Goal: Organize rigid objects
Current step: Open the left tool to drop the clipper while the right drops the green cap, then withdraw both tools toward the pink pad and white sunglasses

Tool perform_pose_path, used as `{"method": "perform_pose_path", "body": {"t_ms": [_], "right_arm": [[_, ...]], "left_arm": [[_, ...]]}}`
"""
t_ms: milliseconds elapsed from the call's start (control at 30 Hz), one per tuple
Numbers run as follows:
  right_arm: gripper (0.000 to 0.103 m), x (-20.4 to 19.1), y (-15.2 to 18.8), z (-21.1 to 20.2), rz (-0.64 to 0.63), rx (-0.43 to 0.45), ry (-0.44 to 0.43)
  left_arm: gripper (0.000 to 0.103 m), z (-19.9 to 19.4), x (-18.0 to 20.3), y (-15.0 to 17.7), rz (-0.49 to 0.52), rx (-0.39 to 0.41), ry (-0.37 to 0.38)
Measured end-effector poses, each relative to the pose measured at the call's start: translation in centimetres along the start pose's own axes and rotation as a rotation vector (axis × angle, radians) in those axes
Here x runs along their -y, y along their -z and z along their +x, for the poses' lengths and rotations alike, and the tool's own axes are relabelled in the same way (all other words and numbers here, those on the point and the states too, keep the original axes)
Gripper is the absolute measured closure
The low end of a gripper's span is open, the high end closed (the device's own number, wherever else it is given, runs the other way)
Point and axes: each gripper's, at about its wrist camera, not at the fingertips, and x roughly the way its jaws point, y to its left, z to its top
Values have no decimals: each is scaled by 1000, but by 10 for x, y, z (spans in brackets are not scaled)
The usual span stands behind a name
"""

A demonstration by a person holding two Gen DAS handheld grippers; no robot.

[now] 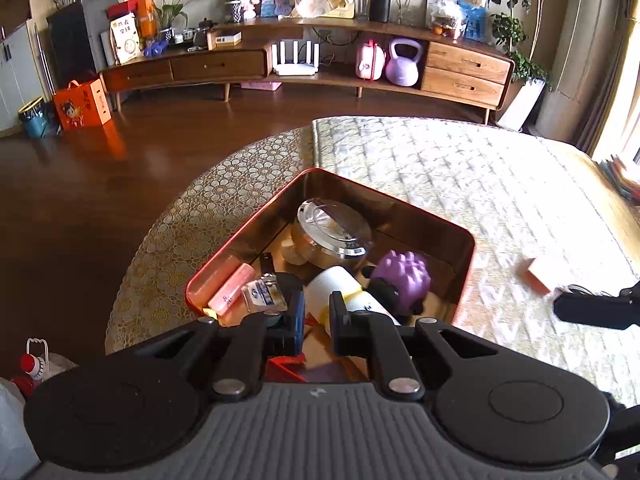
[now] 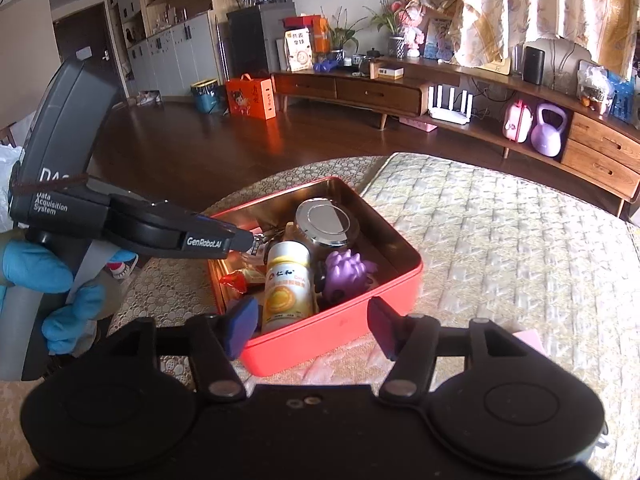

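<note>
A red tin box [image 1: 466, 240] [image 2: 332, 328] sits on the quilted table. It holds a steel-lidded jar [image 1: 332, 228] [image 2: 326, 220], a white and yellow bottle [image 1: 348, 292] [image 2: 286, 284], a purple spiky toy [image 1: 402, 276] [image 2: 348, 272], a pink tube [image 1: 230, 290] and a small clear packet [image 1: 262, 294]. My left gripper [image 1: 316, 316] hovers over the box's near-left part, its jaws a small gap apart with nothing between them; it also shows in the right wrist view [image 2: 250, 242]. My right gripper [image 2: 310, 326] is open and empty in front of the box.
A small orange block [image 1: 538, 274] lies on the table right of the box, next to the right gripper's finger [image 1: 592, 310]. A pink paper [image 2: 530, 340] lies by the right finger. The table's left edge drops to the wood floor. A long TV cabinet [image 1: 304, 64] stands behind.
</note>
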Motion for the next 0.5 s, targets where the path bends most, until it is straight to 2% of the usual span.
{"method": "perform_pose_path", "body": {"t_ms": [267,500], "right_arm": [[29,20,24,-48,36,49,20],[22,50,51,-81,78,74,62]], "left_arm": [[91,-27,25,16,19,25,31],[91,-43,61,28,64,40,71]]}}
